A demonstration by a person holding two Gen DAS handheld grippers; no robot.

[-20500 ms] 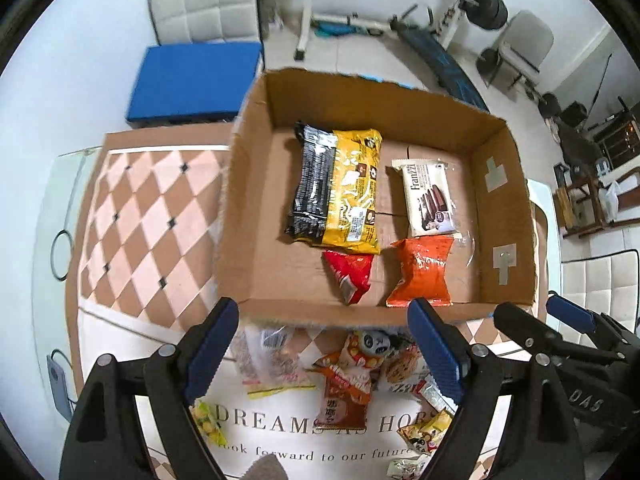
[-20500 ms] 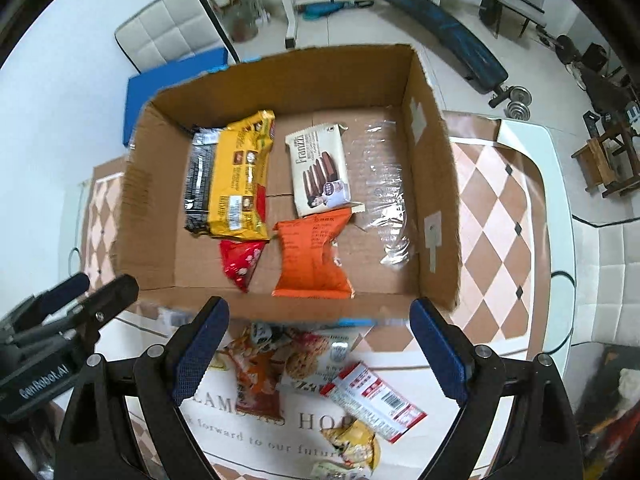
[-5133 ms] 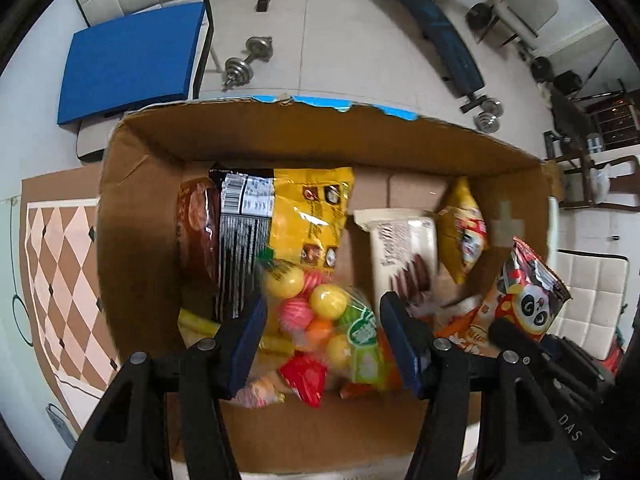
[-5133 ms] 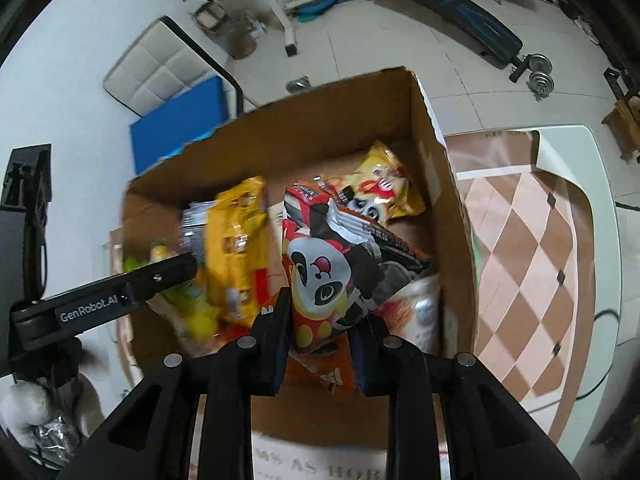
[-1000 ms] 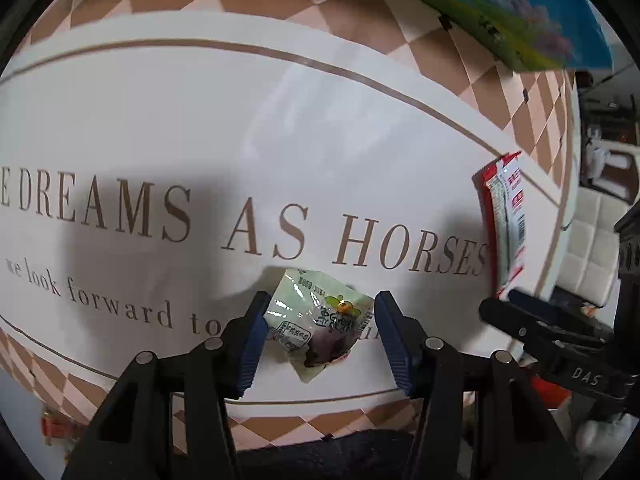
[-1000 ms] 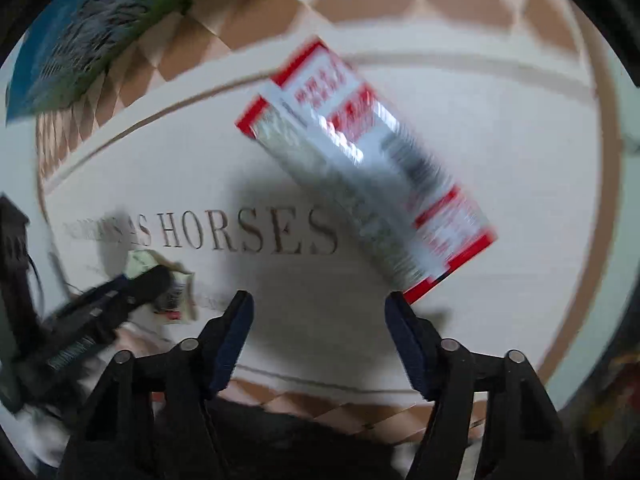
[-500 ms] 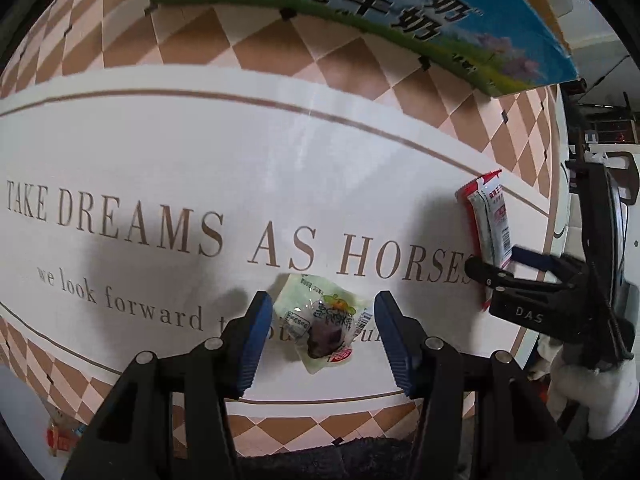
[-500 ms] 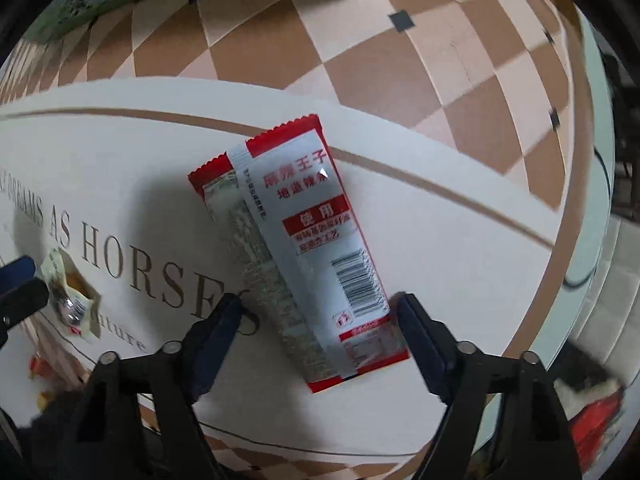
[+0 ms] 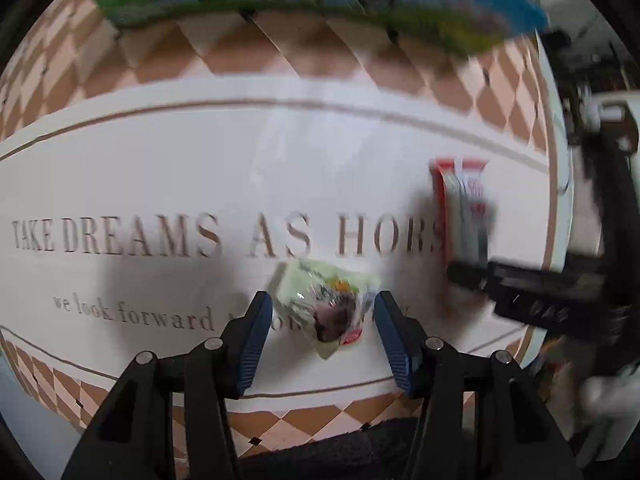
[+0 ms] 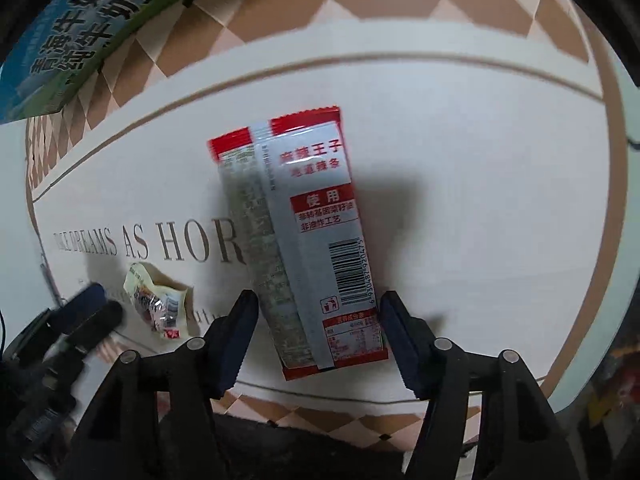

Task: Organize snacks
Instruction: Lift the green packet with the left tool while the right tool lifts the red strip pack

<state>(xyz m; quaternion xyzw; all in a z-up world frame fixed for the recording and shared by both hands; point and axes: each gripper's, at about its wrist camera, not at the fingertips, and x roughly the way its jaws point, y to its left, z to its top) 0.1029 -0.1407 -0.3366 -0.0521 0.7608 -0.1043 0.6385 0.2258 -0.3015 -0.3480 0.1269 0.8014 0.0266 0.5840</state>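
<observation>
My left claw (image 9: 320,320) straddles a small green candy packet (image 9: 326,304), not visibly gripping; my right claw (image 10: 316,320) is closing around the red-and-white snack packet (image 10: 304,240) on the table (image 10: 480,200).

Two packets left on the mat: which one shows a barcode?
The long red-and-white packet between the right gripper's closing jaws. The small pale green packet at the left gripper shows none.

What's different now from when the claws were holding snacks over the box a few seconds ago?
Both claws let those snacks go and came down to the table mat. The right claw is closing around the red packet; the left claw sits around the small green packet. Neither pinches yet. The mat stayed put.
</observation>
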